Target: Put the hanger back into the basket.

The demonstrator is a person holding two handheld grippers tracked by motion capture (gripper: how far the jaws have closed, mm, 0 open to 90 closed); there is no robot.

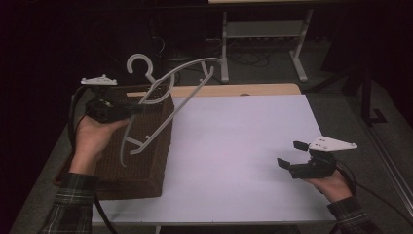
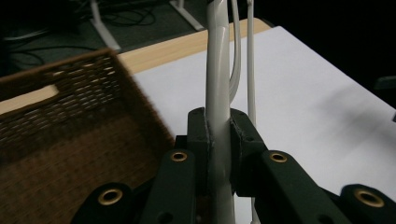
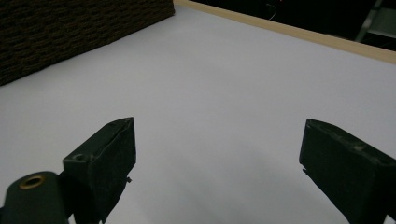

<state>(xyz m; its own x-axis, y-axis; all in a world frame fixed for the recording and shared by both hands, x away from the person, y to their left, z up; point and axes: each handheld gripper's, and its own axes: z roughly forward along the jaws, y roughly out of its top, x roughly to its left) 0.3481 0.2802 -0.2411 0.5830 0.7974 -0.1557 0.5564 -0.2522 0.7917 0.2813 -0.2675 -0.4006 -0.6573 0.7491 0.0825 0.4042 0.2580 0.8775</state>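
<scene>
Left claw [image 2: 218, 140] clamping white hanger [image 1: 168, 92], apparently clear of wicker basket [image 1: 141, 161]

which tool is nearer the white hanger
Left. The left tool is shut on the white hanger, holding it up over the brown wicker basket. The right tool is open, far across the white table, near its right edge.

Plaid flannel sleeves are worn on both forearms at the bottom of the high view. Each black gripper, left [image 1: 141, 108] and right [image 1: 292, 153], is topped by a grey three-cornered plate and trailed by a dark cable. Brass-ringed screw holes are seen on the jaw arms in the gripper views.
</scene>
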